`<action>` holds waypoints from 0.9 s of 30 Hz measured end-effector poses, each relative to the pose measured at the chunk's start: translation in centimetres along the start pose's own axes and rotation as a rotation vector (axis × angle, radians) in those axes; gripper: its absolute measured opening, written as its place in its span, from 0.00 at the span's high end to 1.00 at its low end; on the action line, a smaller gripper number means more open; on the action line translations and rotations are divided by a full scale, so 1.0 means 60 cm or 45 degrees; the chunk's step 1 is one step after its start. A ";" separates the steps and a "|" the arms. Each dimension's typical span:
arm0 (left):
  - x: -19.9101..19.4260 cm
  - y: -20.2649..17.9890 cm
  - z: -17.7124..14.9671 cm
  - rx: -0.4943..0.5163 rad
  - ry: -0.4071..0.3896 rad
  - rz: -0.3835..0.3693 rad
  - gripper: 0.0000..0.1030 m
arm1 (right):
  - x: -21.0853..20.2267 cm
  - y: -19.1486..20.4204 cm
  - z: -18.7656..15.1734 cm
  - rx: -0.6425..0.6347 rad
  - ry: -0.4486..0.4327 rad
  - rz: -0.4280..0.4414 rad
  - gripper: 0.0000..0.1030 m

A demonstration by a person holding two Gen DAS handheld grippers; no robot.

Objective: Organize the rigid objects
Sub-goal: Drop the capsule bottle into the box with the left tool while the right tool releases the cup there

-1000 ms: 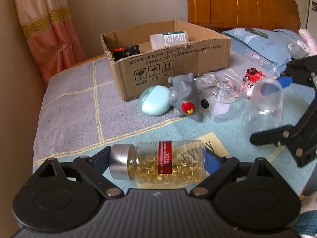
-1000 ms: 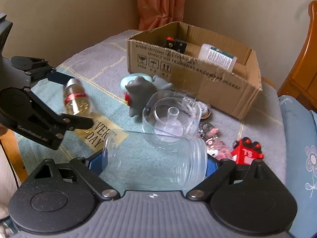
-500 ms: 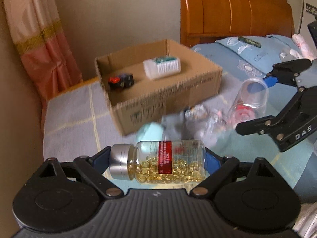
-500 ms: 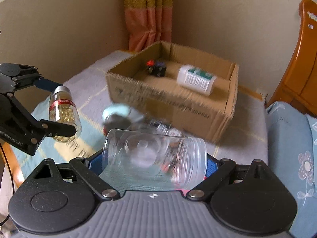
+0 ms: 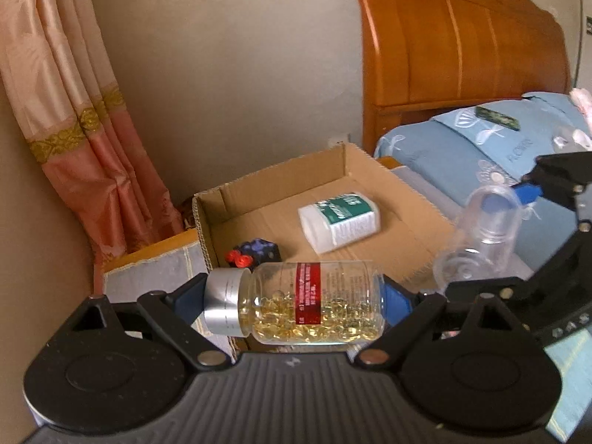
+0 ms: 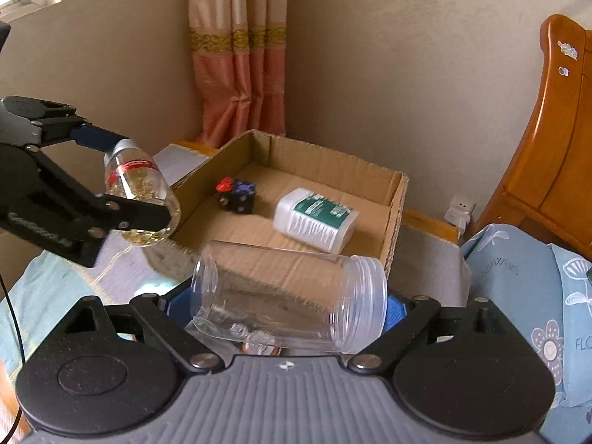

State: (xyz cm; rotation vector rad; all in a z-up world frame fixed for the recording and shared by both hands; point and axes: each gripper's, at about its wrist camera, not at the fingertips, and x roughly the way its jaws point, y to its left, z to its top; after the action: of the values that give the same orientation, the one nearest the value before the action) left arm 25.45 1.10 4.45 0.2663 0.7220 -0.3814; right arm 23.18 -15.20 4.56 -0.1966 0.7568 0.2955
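Lifted off the bed toward the cardboard box [image 6: 396, 199]: capsule bottle [image 5: 310, 301] clamped crosswise in left gripper [image 5: 296, 299], empty clear jar [image 6: 288, 296] clamped in right gripper [image 6: 286, 301].

Inside the cardboard box [image 6: 396, 199], the white bottle [image 6: 314, 220] lies right of the small toy [image 6: 236, 194], both on its floor

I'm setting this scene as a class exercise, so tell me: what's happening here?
A person is tidying objects into an open cardboard box. The left gripper clamps a clear bottle of yellow capsules with a silver cap; the right gripper clamps an empty clear plastic jar. Both are held in the air near the box, which holds a white bottle with a green label and a small dark toy.
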 end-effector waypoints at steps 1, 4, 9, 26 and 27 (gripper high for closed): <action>0.010 0.001 0.003 -0.002 0.006 0.009 0.10 | 0.004 -0.002 0.004 0.000 -0.002 -0.002 0.07; 0.039 0.004 0.006 -0.013 0.026 0.031 0.09 | 0.017 -0.009 0.016 0.011 -0.004 -0.011 0.07; 0.046 0.009 0.001 -0.016 0.004 0.039 0.08 | 0.040 -0.013 0.028 0.009 0.015 -0.012 0.07; -0.020 0.021 -0.020 0.000 -0.022 0.115 0.08 | 0.074 -0.007 0.070 0.044 0.004 0.024 0.07; -0.024 0.021 -0.022 -0.002 -0.024 0.116 0.08 | 0.078 -0.006 0.072 0.046 0.008 0.032 0.06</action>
State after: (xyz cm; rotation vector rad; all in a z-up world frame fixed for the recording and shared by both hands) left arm 24.23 3.08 4.60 0.2927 0.6890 -0.2965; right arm 29.30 -13.41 4.36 -0.1541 0.7708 0.3049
